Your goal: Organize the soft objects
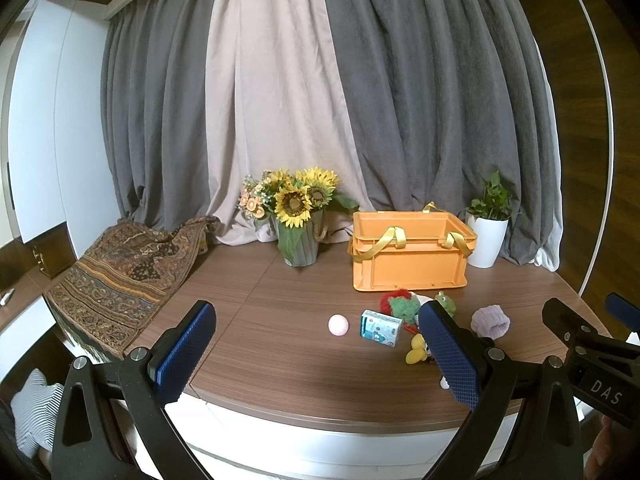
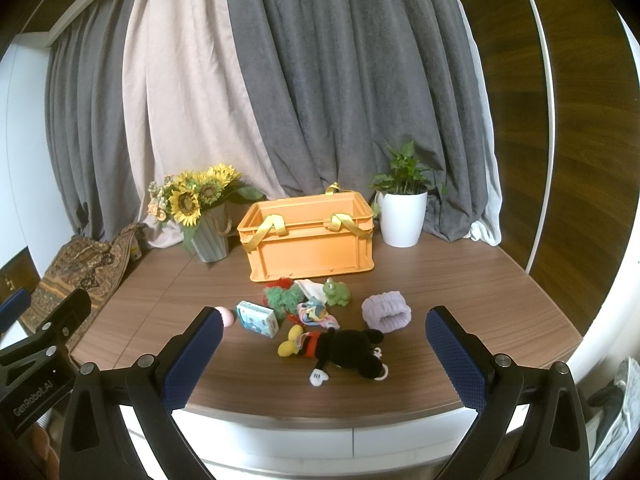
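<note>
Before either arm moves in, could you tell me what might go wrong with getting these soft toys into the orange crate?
1. The toys lie in a tight cluster: closing on the black mouse plush might drag the colourful tangle beside it.
2. The pink ball could roll off the table if nudged.
3. The crate's yellow straps drape over the orange crate rim and may snag the open right tongs.

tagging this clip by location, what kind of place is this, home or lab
Most likely a room in a home, staged for recording. Floor-length grey and beige curtains hang behind a wood-grain table with a vase of sunflowers, a potted plant, and soft toys before an orange crate.
</note>
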`<state>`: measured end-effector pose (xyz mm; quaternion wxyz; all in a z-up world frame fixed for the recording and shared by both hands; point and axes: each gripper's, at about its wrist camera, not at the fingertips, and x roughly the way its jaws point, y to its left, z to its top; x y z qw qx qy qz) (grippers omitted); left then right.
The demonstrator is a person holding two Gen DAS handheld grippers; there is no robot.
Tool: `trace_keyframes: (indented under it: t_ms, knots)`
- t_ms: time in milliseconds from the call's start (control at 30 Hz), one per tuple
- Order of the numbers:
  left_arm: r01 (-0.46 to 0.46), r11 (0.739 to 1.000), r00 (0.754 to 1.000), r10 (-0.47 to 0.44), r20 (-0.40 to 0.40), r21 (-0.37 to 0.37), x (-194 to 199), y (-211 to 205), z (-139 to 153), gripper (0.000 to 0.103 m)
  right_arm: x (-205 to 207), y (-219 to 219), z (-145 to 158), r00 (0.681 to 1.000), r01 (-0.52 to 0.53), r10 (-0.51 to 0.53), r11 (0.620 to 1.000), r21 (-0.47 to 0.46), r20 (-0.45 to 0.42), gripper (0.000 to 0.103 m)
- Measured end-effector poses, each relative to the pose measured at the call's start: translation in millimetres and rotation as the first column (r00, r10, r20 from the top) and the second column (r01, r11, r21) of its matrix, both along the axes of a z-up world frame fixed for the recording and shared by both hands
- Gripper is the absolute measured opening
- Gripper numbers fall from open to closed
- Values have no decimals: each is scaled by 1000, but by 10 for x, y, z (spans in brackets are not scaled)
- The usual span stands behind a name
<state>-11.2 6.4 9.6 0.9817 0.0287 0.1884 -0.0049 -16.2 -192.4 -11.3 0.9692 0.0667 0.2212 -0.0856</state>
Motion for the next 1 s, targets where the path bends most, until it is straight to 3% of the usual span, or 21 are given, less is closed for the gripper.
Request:
trace_keyframes:
  t_ms: [600, 1000]
  knots:
    - [19, 1000, 1000, -19, -19, -1, 45, -120, -85, 103, 17, -3, -64, 1000, 16, -16, 1000, 9, -10, 103]
    - [129, 992, 989, -129, -75, -4, 636, -144, -306, 103, 378, -96, -348, 992, 97, -90, 993, 72, -88, 103]
